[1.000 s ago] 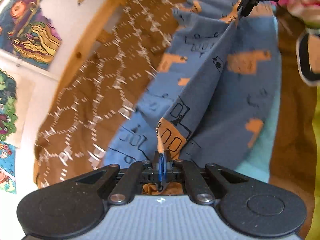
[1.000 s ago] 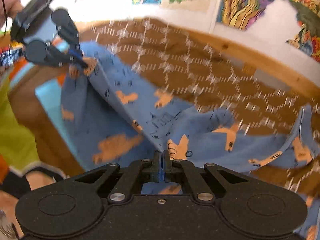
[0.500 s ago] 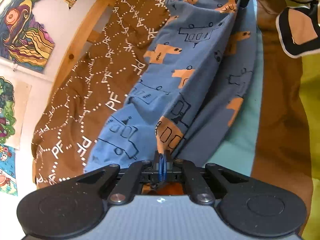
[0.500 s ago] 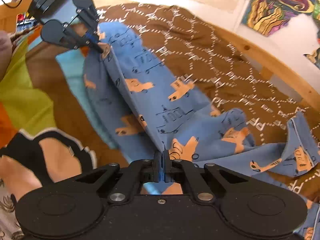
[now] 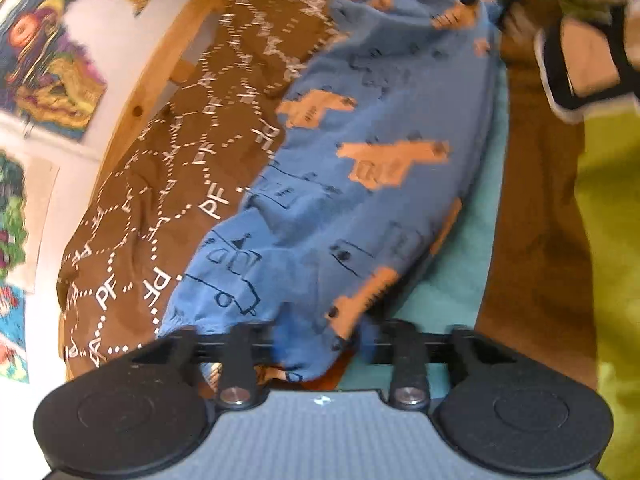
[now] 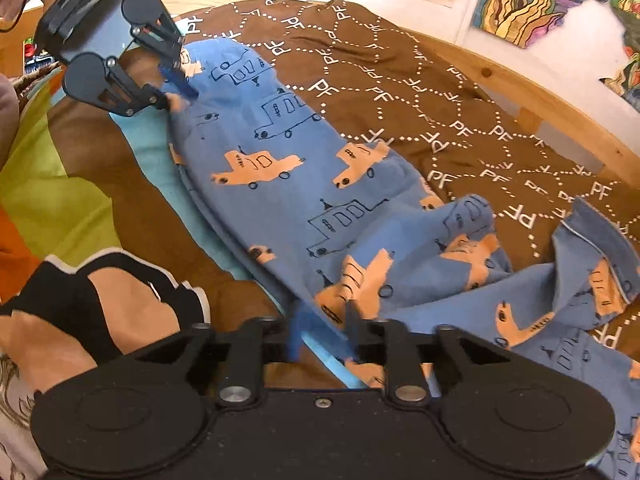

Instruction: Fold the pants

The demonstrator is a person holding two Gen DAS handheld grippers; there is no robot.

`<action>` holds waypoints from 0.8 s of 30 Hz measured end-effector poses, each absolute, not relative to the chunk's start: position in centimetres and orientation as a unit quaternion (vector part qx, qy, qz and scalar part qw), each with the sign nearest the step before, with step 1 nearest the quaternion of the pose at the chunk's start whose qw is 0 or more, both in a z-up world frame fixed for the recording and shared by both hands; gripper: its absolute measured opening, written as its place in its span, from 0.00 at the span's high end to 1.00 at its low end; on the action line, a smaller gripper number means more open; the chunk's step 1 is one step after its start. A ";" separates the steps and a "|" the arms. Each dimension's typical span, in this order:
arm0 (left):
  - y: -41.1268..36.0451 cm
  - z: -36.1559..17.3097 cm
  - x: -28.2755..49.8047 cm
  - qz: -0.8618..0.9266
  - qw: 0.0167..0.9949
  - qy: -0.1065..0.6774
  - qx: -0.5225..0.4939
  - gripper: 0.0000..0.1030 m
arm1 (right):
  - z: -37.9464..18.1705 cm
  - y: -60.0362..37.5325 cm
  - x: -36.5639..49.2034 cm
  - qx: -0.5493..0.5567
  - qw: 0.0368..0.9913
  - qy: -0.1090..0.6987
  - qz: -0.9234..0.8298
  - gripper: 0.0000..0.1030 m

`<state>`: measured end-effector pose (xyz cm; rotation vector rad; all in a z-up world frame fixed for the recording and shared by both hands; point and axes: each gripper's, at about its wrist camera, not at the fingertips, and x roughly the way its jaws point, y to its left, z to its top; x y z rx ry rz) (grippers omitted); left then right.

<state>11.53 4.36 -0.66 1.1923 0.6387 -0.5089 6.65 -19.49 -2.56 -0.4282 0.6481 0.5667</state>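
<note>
The blue pants [image 5: 360,184] with orange and outlined vehicle prints lie flat on the bed, one leg laid over the other; in the right wrist view [image 6: 304,184] they run from far left to near right. My left gripper [image 5: 320,340] is open, its jaws spread around the pants' near edge. It also shows in the right wrist view [image 6: 176,88], open at the pants' far end. My right gripper [image 6: 322,340] is open with cloth lying between the jaws. A loose crumpled leg end [image 6: 560,280] lies to the right.
A brown bedspread [image 6: 400,80] with white "PF" pattern covers the bed. A light-blue cloth [image 6: 160,148] lies under the pants. A wooden bed rail [image 6: 540,92] and a wall with colourful drawings [image 6: 540,0] lie behind. A green and brown blanket [image 5: 600,240] lies alongside.
Both grippers were shut on the pants' edge and held it up. They lowered the cloth onto the bed and have opened; the fold now lies flat.
</note>
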 end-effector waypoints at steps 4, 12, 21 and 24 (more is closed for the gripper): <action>3.0 2.2 12.2 -0.234 0.813 0.325 0.424 0.26 | -2.3 -21.2 6.1 -0.176 0.903 0.308 0.241 0.19; -6.2 1.6 13.4 -0.289 0.891 0.294 0.191 0.10 | -0.8 -26.6 6.0 -0.126 0.940 0.299 0.106 0.01; -15.7 -3.5 12.0 -0.330 0.885 0.244 0.219 0.05 | -0.9 -34.3 5.5 -0.069 0.942 0.327 -0.009 0.01; -16.0 -4.8 11.1 -0.308 0.891 0.229 0.242 0.16 | -1.1 -35.9 5.4 -0.061 0.938 0.340 -0.020 0.01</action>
